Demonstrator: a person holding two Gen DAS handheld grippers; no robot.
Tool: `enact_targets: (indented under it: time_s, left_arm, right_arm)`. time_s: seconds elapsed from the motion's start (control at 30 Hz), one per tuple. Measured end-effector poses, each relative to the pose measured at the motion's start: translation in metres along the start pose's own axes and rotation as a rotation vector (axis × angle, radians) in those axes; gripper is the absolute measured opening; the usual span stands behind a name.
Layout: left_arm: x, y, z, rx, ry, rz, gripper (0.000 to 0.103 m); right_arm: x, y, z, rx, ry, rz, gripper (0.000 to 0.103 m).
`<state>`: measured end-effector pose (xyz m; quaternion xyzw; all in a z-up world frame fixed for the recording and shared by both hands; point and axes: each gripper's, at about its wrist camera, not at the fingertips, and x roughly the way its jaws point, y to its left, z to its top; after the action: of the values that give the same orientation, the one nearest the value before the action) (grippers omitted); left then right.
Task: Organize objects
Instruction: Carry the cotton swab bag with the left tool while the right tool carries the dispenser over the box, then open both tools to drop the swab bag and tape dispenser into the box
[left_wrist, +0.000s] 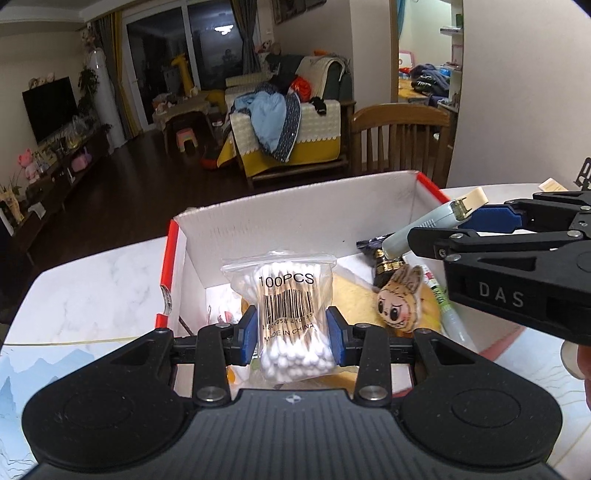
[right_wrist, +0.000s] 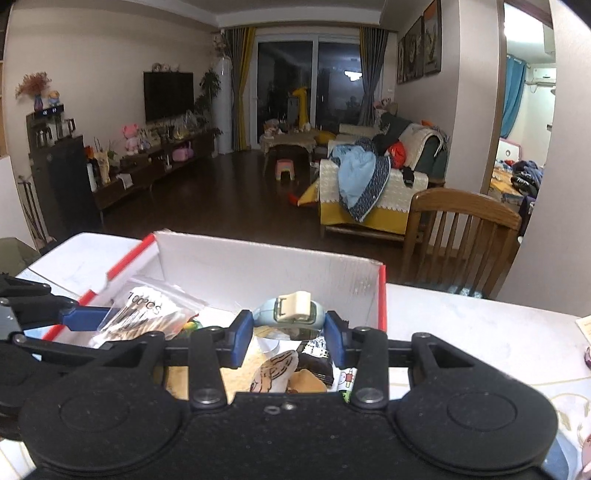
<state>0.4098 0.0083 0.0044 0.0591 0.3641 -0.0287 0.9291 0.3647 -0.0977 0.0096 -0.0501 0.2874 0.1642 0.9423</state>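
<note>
The left hand-held gripper (left_wrist: 291, 332) is pinching the cotton swab bag (left_wrist: 286, 314) upright, directly above the box (left_wrist: 295, 206); the right hand-held gripper (right_wrist: 289, 334) is pinching a pale blue tube (right_wrist: 290, 314) just beside it.

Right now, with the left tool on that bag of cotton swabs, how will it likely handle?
The bag of cotton swabs probably weighs little, being thin sticks. Its clear film may slip or crumple between the left tool's pads. It stands upright, so the packed bundle seems fairly stiff.
</note>
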Motion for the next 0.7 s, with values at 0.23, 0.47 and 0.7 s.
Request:
enact_targets:
  time_s: [0.23, 0.47, 0.7]
  left_arm:
    - [0.025, 0.001, 0.0, -0.003, 0.032, -0.015, 0.037]
    - [0.036, -0.003, -0.005, 0.015, 0.061, -0.021, 0.038]
    - [0.041, -0.001, -0.006, 0.007, 0.089, -0.03, 0.043]
  right_arm:
    - [0.027, 0.01, -0.006, -0.037, 0.088, 0.007, 0.041]
    - [0.039, 0.003, -0.012, -0.056, 0.143, 0.006, 0.042]
    - [0.039, -0.002, -0.016, -0.046, 0.166, 0.016, 0.043]
